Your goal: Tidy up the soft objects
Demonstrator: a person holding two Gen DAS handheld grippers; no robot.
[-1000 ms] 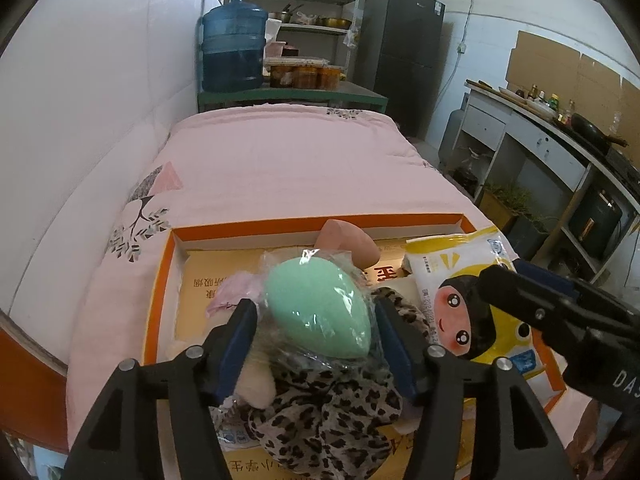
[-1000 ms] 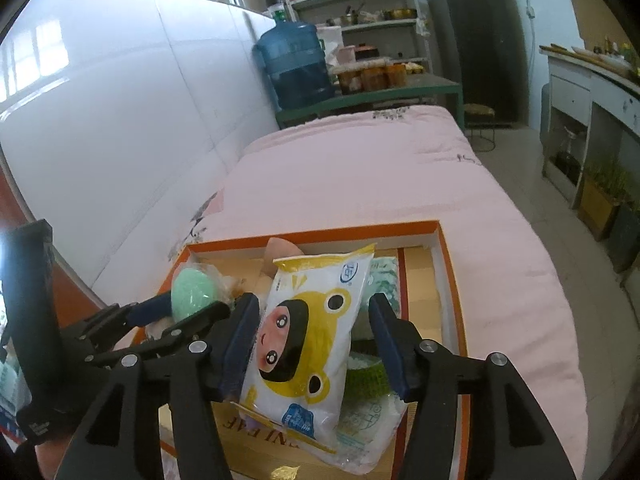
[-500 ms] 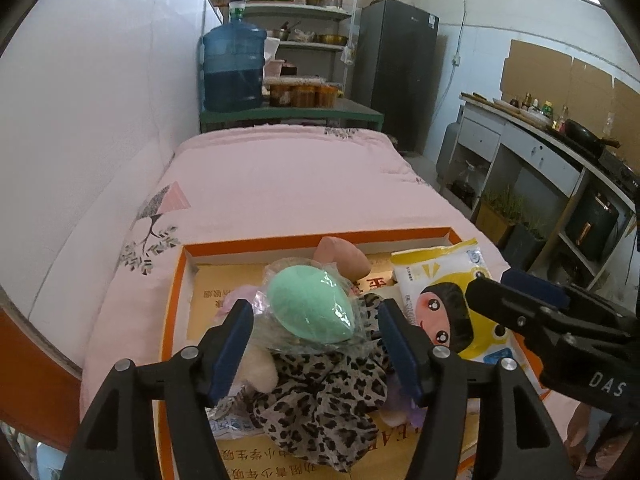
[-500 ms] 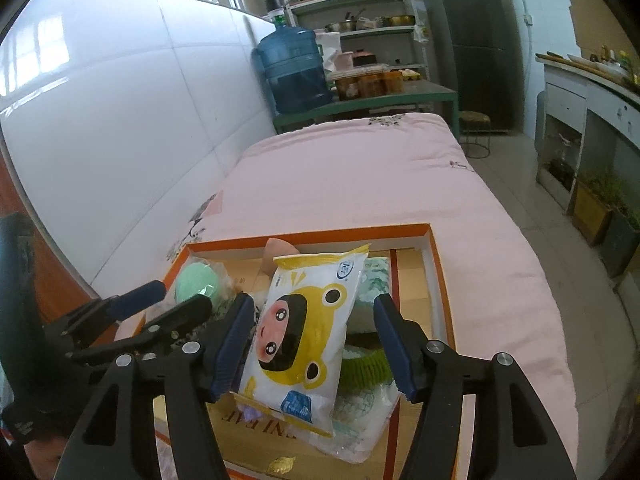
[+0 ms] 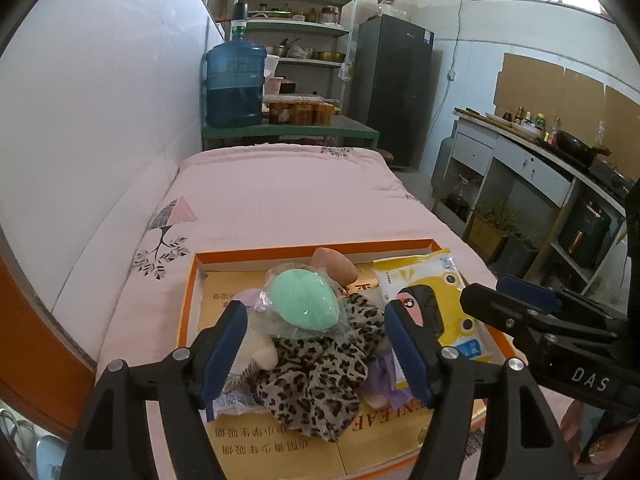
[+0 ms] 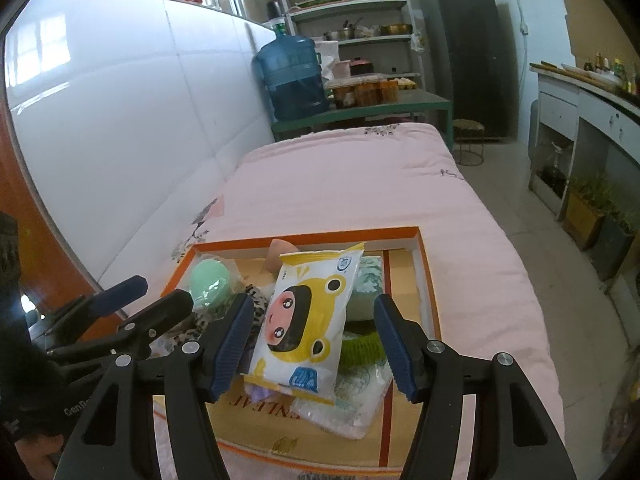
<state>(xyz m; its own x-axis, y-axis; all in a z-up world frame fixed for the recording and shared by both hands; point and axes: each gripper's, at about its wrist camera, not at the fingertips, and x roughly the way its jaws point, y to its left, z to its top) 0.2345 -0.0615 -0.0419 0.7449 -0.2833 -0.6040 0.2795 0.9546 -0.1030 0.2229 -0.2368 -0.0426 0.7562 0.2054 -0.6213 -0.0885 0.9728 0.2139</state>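
Observation:
An orange-rimmed cardboard box (image 5: 188, 300) lies on the pink bed and holds soft objects. In the left wrist view a mint-green sponge egg in clear wrap (image 5: 304, 306) rests on a leopard-print scrunchie (image 5: 320, 372). My left gripper (image 5: 318, 354) is open and empty, above and around them. A yellow cartoon wipes pack (image 6: 308, 324) lies in the box, also in the left wrist view (image 5: 424, 284). My right gripper (image 6: 312, 354) is open and empty, above the pack. A green scrunchie (image 6: 362, 348) and a clear bag (image 6: 352, 404) lie beside it.
A pink-brown sponge (image 5: 332, 264) sits at the box's far side. The pink bed (image 5: 280, 196) stretches ahead. A white wall (image 5: 100, 140) runs on the left. A blue water jug (image 5: 235, 84) stands on a green table beyond the bed. Cabinets (image 5: 520, 184) stand right.
Both grippers have pulled back and up from the box, so the objects look smaller and lower between the fingers. Both stay open. The objects have not moved.

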